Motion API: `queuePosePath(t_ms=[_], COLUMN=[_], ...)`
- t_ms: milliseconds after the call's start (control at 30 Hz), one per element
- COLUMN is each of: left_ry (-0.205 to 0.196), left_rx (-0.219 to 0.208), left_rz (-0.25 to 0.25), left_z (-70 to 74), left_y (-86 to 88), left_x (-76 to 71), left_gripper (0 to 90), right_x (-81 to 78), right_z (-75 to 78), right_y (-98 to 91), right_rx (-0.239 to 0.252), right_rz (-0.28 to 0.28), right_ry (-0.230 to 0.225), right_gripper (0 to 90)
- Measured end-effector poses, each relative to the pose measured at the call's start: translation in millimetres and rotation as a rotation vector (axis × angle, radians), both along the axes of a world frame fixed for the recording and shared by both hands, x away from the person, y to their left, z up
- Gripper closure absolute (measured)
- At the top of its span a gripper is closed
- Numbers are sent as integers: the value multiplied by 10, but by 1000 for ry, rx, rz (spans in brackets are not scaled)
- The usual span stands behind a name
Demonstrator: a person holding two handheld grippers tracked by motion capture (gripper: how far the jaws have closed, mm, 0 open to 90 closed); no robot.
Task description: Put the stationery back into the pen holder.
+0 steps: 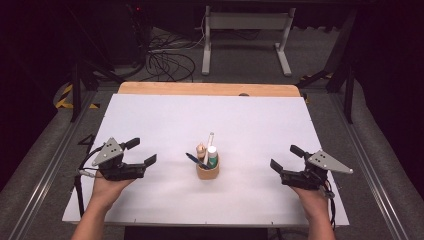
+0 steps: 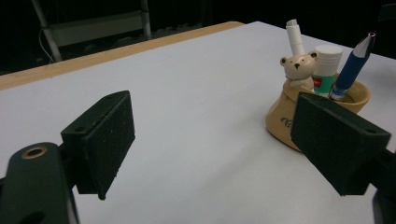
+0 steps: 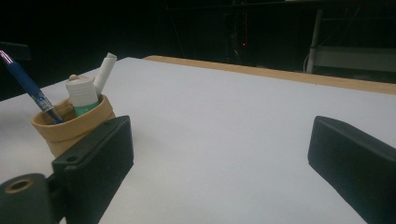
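Observation:
A tan holder point(image 1: 207, 171) point(image 2: 285, 116) point(image 3: 70, 128) with a small bear figure point(image 2: 299, 70) on its side stands on the white table top point(image 1: 210, 125), near the middle toward the front. In it stand a blue pen point(image 1: 196, 160) point(image 2: 351, 65) point(image 3: 28, 86), a white stick point(image 1: 208, 146) point(image 2: 295, 37) point(image 3: 104, 69) and a white-capped tube with a green and red label point(image 1: 213, 156) point(image 2: 325, 65) point(image 3: 82, 97). My left gripper point(image 1: 141, 152) point(image 2: 215, 149) rests open left of the holder. My right gripper point(image 1: 284, 157) point(image 3: 224, 163) rests open to its right. Both have nothing between their jaws.
The white top lies on a wooden board point(image 1: 207, 89) whose far edge shows. A white desk frame point(image 1: 245, 30) and loose cables point(image 1: 167, 62) lie on the floor beyond. Dark stands point(image 1: 75, 90) flank the table.

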State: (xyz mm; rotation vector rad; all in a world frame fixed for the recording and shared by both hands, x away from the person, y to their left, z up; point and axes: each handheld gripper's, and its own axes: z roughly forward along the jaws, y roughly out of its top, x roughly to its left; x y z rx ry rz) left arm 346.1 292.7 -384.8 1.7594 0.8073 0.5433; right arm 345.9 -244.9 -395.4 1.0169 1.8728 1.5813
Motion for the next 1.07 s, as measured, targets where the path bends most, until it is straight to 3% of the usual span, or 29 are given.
queuePosePath(t_ms=[667,1067], left_ry=[13,19], left_rx=[34,29], left_rz=[15,18], left_z=[-76,-83], left_y=[-16,-9], left_x=[42,42], left_gripper=[134,134], right_x=[21,18], right_z=[-31,-27], right_y=[4,12], right_rx=[-4,-8], right_rz=[-4,-3], right_ry=[8,10], right_gripper=[69,69])
